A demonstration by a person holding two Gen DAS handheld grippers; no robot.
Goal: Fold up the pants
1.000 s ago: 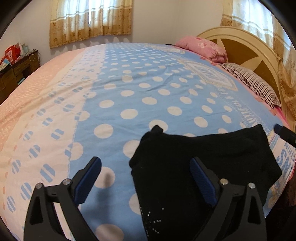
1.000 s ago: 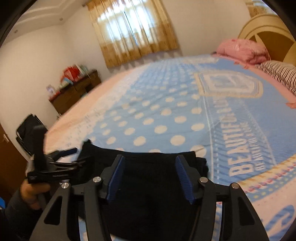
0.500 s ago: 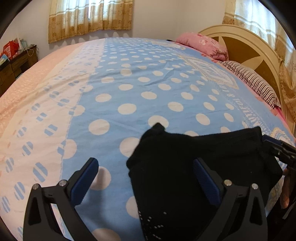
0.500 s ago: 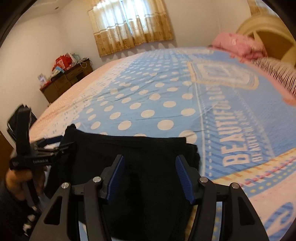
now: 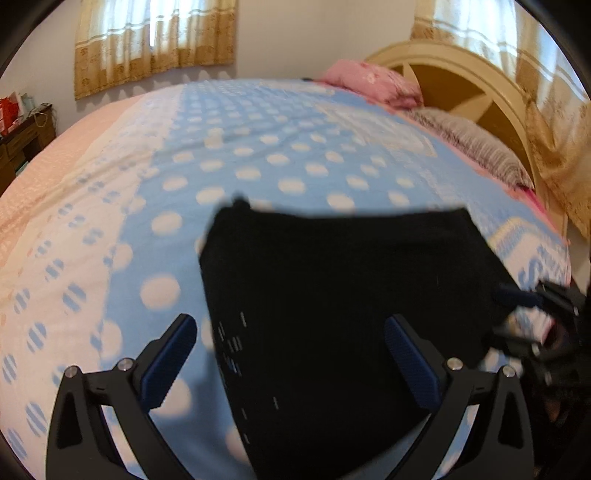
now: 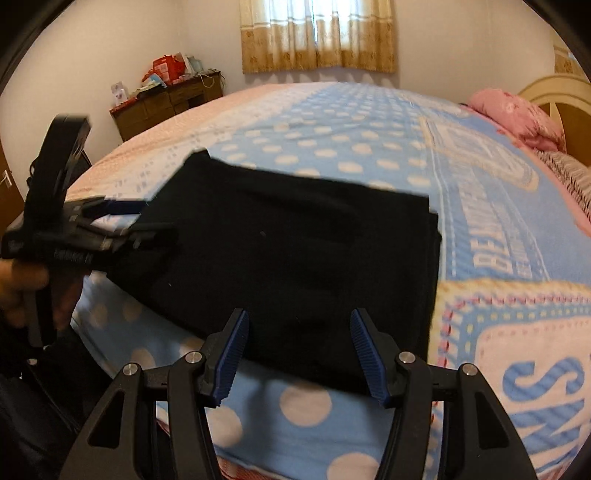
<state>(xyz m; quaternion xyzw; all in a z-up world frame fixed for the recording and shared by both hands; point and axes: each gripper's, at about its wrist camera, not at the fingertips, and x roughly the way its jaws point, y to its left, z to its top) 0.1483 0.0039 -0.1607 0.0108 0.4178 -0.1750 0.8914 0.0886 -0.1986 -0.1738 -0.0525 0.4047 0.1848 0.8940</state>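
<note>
The black pants [image 5: 343,302] lie folded into a flat rectangle on the blue polka-dot bedspread [image 5: 258,162], near the bed's near edge. They also show in the right wrist view [image 6: 295,254]. My left gripper [image 5: 291,354] is open and empty, held just above the pants' near left part. My right gripper [image 6: 299,347] is open and empty, at the pants' near edge. The left gripper also shows in the right wrist view [image 6: 125,218], at the pants' left corner. The right gripper shows at the right edge of the left wrist view [image 5: 517,299].
A pink pillow [image 5: 369,83] and a striped pillow [image 5: 476,147] lie by the cream headboard [image 5: 472,85]. A wooden dresser [image 6: 166,103] with clutter stands by the far wall. Curtained windows [image 6: 317,33] are behind the bed.
Both grippers have drawn back toward the bed's near edge. The pants now lie flatter and squarer, with the left corner smoothed down. Both grippers stay open.
</note>
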